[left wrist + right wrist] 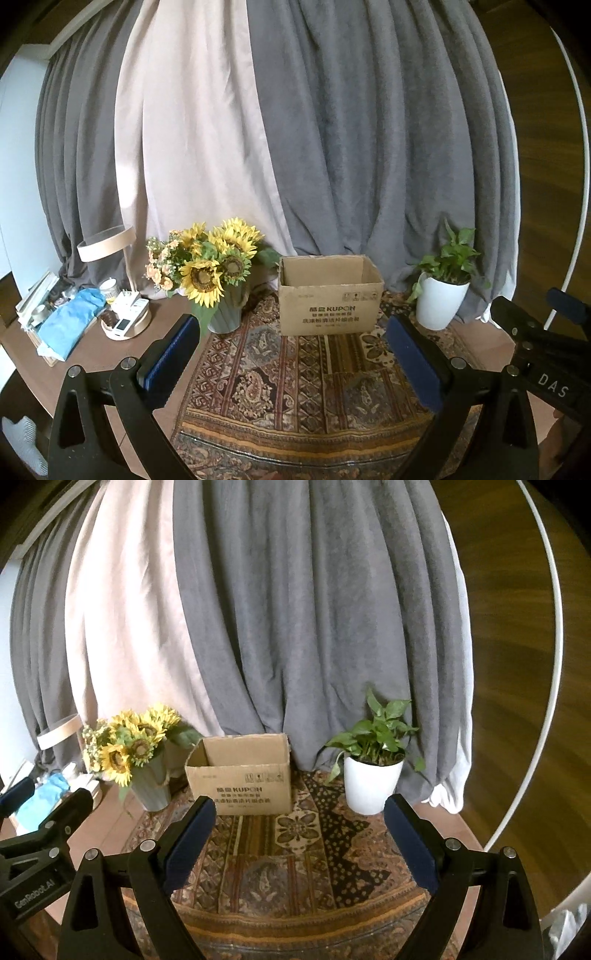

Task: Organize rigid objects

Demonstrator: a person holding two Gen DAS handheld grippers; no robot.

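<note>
An open brown cardboard box [330, 295] marked KUPOH stands upright at the back of a patterned cloth [295, 387]; it also shows in the right wrist view [242, 775]. I cannot see its bottom. My left gripper [291, 328] is open and empty, held above the cloth in front of the box. My right gripper [300, 812] is open and empty, also in front of the box. The right gripper's body shows at the right edge of the left wrist view [535, 339]. Small items, among them a white device [123, 325], lie on a round tray [129, 328] at the left.
A vase of sunflowers [218, 280] stands left of the box. A white pot with a green plant [441, 295] stands right of it. A blue cloth [70, 321], a ring lamp [107, 243] and small clutter sit at the far left. Grey and pink curtains [295, 129] hang behind the table.
</note>
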